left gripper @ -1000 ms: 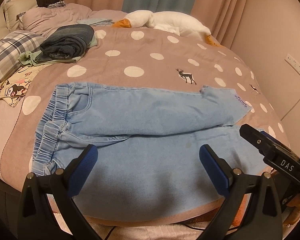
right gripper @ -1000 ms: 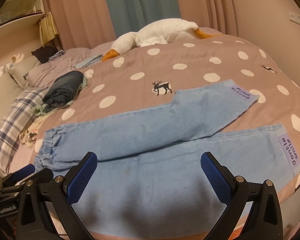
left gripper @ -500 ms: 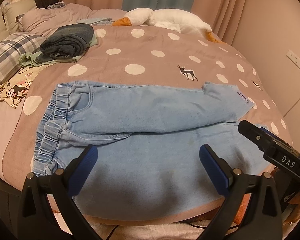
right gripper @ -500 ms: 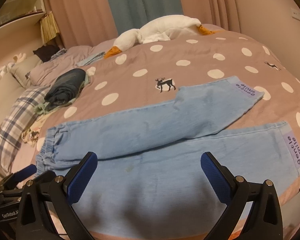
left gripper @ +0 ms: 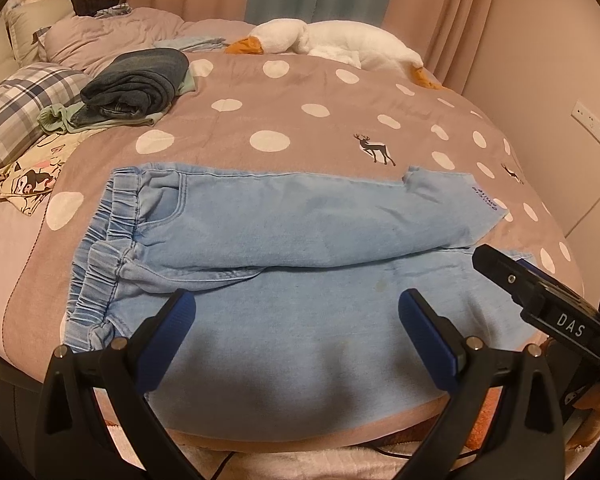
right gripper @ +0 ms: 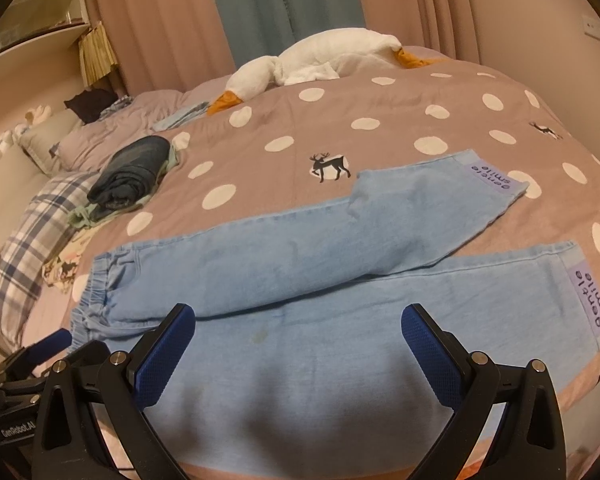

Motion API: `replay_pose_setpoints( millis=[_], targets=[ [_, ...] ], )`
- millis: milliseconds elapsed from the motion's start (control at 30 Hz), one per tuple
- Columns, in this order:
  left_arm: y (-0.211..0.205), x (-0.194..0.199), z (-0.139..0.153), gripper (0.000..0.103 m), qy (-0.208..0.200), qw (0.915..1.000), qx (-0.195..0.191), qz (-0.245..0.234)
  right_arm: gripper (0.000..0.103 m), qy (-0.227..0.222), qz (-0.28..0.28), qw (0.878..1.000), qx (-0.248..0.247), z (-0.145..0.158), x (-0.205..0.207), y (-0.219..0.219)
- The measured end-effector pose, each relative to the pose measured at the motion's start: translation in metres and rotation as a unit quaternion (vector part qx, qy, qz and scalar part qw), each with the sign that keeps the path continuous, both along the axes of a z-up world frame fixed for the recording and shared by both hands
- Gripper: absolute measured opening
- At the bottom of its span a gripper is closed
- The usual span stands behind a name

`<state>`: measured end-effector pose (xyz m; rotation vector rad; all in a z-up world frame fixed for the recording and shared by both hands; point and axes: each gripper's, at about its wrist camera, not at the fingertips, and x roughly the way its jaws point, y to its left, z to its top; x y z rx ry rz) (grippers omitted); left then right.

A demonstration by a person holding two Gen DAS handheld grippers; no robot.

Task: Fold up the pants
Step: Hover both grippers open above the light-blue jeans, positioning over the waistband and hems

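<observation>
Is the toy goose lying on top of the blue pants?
No, the toy goose lies at the far side of the bed, with bare spotted blanket between it and the blue pants.

Light-blue pants lie flat on the polka-dot bed, waistband left, the two legs spread apart toward the right, each cuff bearing a purple label. The right claw hovers above the near leg, jaws wide apart, holding nothing. The left claw shows at lower left beside the waistband.
</observation>
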<state>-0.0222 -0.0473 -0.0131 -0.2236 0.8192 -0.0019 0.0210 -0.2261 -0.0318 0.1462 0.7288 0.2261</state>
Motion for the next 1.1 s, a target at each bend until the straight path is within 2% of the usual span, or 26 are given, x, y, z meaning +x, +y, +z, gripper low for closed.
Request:
replay_pose_setpoints(
  millis=[1100],
  targets=[
    [0.011, 0.0, -0.003, 0.098, 0.007, 0.9999, -0.011, 0.003, 0.103, 0.01, 0.001, 1.0, -0.007, -0.004, 0.001, 0.005]
  ],
)
